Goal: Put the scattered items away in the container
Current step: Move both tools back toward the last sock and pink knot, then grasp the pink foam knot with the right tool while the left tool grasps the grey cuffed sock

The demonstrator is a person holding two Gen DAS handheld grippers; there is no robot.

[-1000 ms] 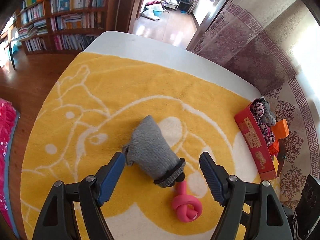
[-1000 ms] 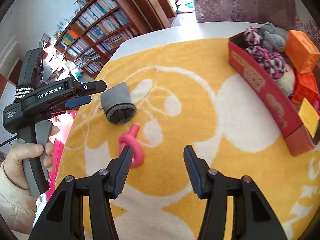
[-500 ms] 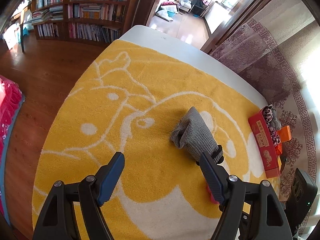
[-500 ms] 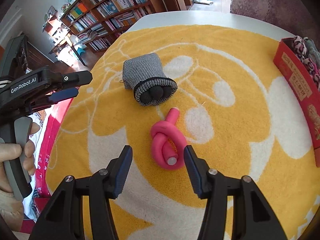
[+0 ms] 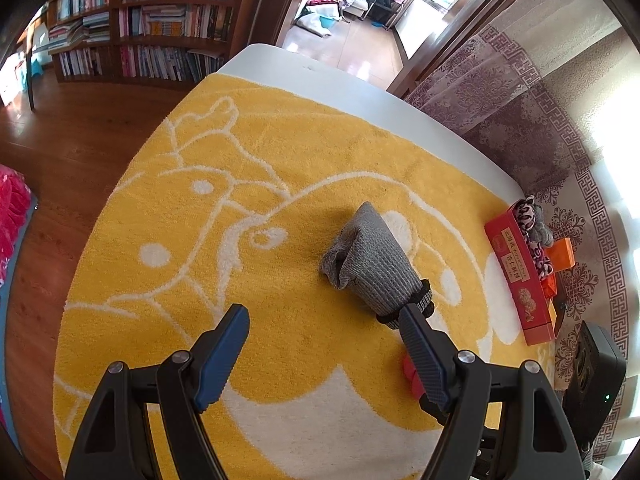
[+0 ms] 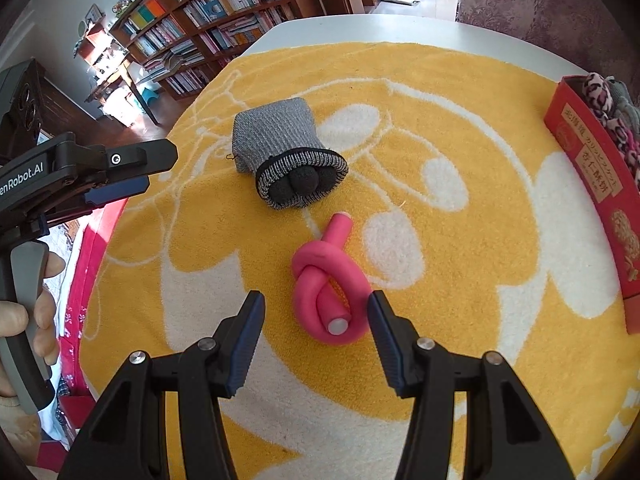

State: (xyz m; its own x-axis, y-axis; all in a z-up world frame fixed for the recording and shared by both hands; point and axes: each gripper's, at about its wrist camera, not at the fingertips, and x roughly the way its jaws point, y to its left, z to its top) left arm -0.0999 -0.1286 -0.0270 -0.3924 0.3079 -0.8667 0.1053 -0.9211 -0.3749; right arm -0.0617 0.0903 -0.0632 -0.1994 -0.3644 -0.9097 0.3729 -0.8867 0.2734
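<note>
Pink knotted foam roller lies on the yellow towel, its lower loop between the tips of the right gripper, whose jaws stand apart and press on nothing. Just beyond it sits the grey rolled sock, beside the right-hand finger of the left gripper, likewise spread wide and empty. Well off at the towel's edge stands the red box, already holding patterned bundles. By my reading, the step in hand is the reach for pickup: next, the right gripper should sink a little and close across the knot, then carry it to the box, while the left must shift sideways over the sock
</note>
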